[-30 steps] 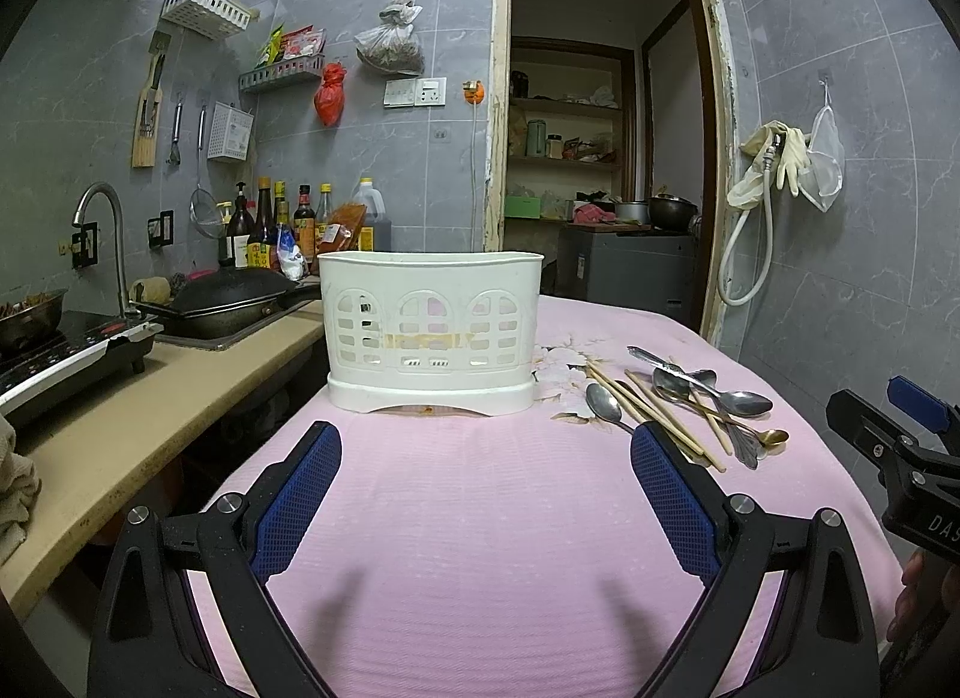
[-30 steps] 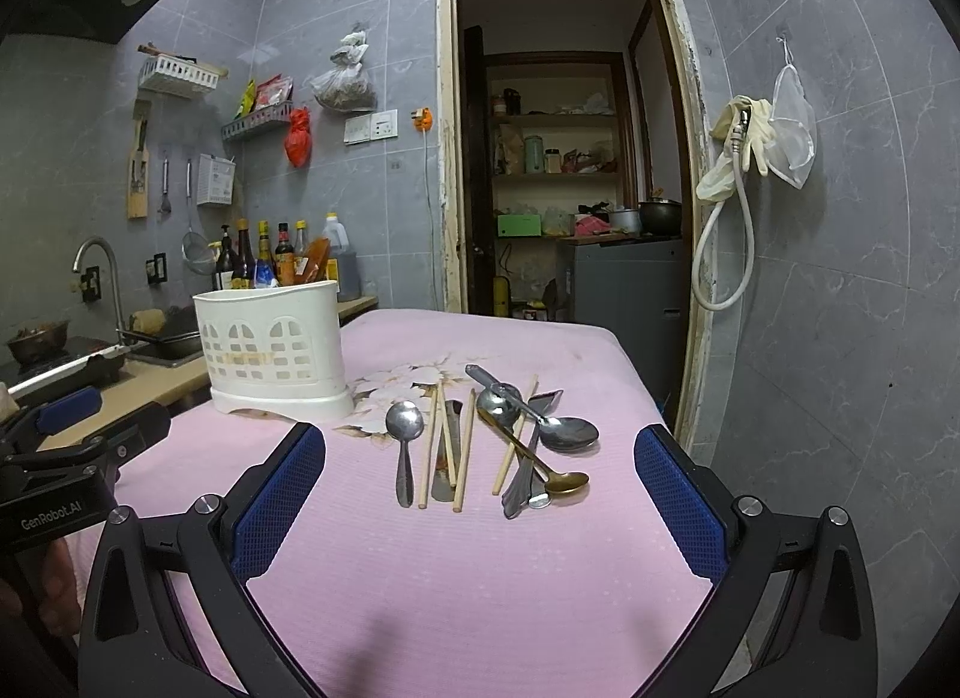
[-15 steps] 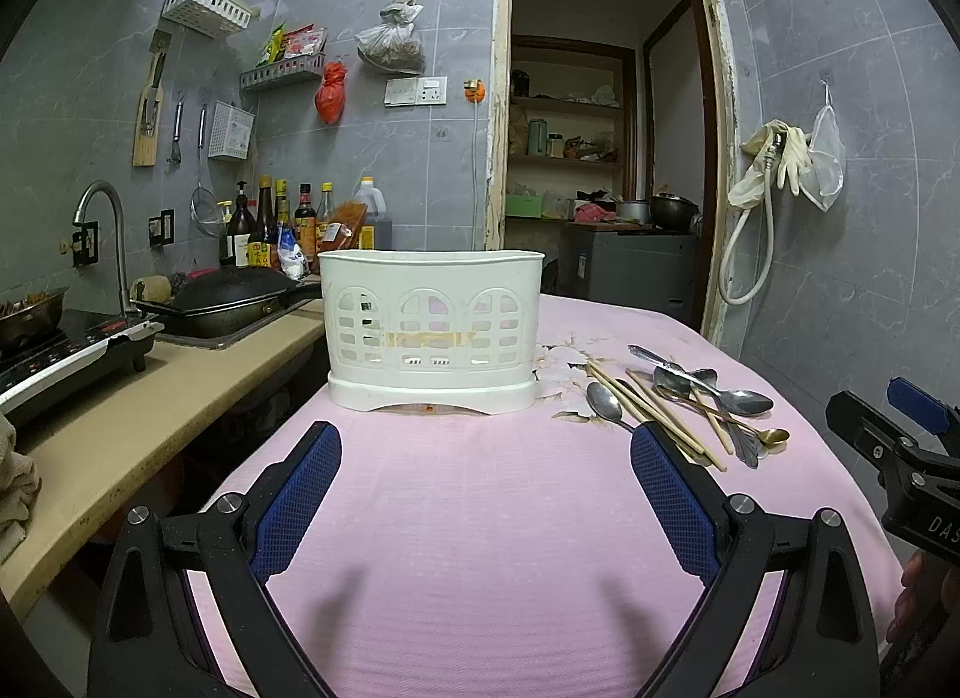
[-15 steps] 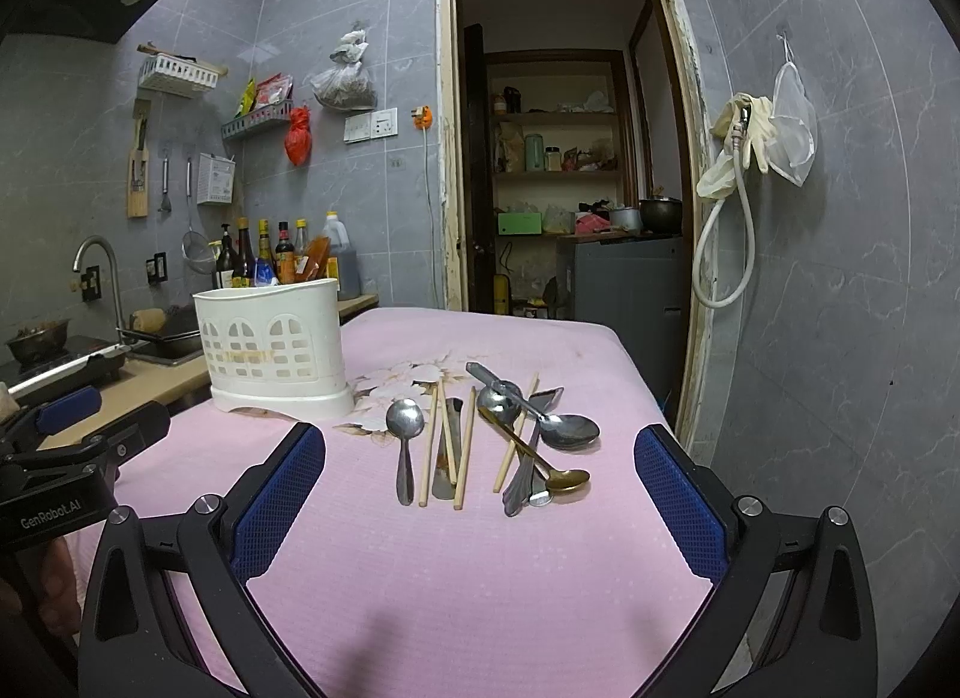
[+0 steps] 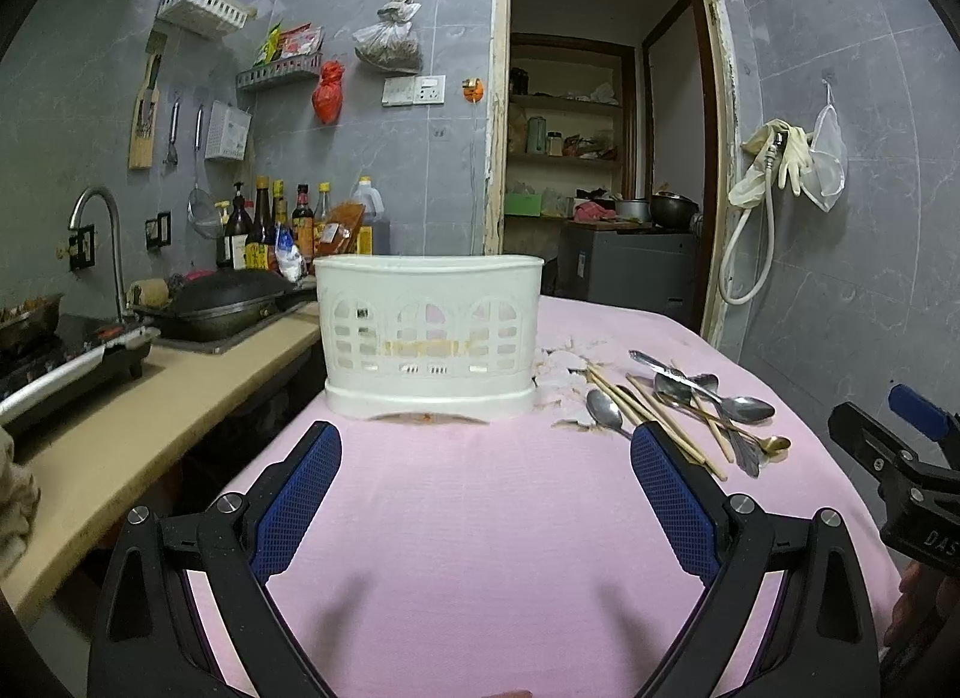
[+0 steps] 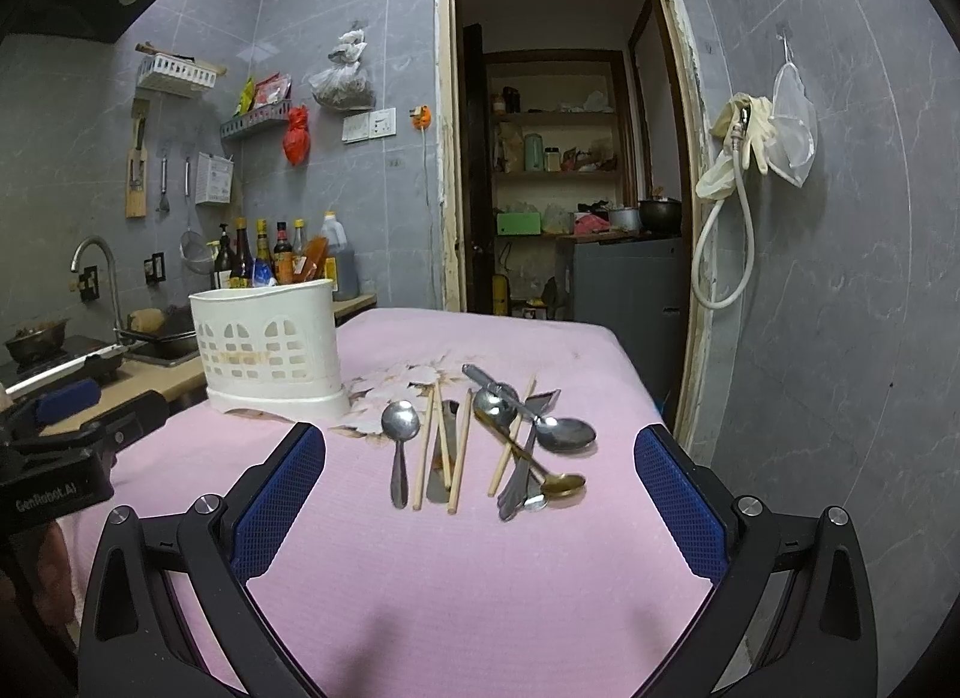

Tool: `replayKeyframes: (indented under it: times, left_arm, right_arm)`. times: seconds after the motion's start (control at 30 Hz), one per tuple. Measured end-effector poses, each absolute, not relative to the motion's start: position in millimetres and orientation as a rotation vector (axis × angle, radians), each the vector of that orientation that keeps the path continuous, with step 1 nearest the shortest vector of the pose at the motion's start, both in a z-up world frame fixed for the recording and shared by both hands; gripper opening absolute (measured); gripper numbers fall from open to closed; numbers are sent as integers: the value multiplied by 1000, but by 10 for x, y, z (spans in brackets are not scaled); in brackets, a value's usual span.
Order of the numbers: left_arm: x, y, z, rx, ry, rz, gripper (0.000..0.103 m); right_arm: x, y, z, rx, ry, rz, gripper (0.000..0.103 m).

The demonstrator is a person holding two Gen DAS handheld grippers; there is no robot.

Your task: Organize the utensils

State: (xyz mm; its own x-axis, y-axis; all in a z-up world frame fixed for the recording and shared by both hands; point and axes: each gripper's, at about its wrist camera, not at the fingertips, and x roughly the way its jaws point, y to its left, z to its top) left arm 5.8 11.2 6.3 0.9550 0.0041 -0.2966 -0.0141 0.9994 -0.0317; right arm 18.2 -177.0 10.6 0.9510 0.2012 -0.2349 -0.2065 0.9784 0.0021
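Nothing much differs from a second ago: both grippers hover in the same spots, the views barely shifted, utensils unmoved.

Left gripper (image 5: 485, 458) is spread wide, empty, blue mesh-textured pads (image 5: 297, 503) touching nothing, hanging above the pink cloth (image 5: 480, 518) just in front of the holder (image 5: 429, 332). Right gripper (image 6: 480, 461) is also spread wide and empty, over the cloth to the right of the holder, pointed at the utensil pile (image 6: 480, 446).

Holder is white plastic, oval, upright, with arched cut-out windows, a wider base and a yellowish strip of residue across its front; what is inside cannot be seen. Pile lies flat on the cloth to the right of the holder, near its base: a steel spoon (image 6: 401, 440) closest to the holder, then wooden chopsticks (image 6: 459, 458) lying roughly side by side, then a big steel spoon (image 6: 561, 433) crossing over a gold-coloured spoon (image 6: 555, 482), with another chopstick under them. A flat steel piece (image 6: 437, 482) lies among the chopsticks; type unclear. Cloth is fine-ribbed pink fabric with a pale flower print (image 6: 402, 383) beside the holder's base.
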Motion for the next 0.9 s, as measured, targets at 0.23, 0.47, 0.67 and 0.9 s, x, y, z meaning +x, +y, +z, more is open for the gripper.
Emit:
replayKeyframes:
  times: [0.23, 0.47, 0.67, 0.9]
  left_arm:
    - [353, 81, 251, 11, 304, -10, 95]
    - [770, -28, 302, 15, 410, -110, 95]
    - [1129, -122, 306, 16, 489, -189, 94]
    - [1520, -215, 212, 16, 608, -263, 74]
  right_arm:
    - [407, -1873, 322, -85, 202, 245, 103]
    - [882, -1954, 483, -184, 260, 295, 103]
    - [1429, -1975, 492, -231, 367, 370, 99]
    - [2068, -1846, 362, -277, 544, 482, 71]
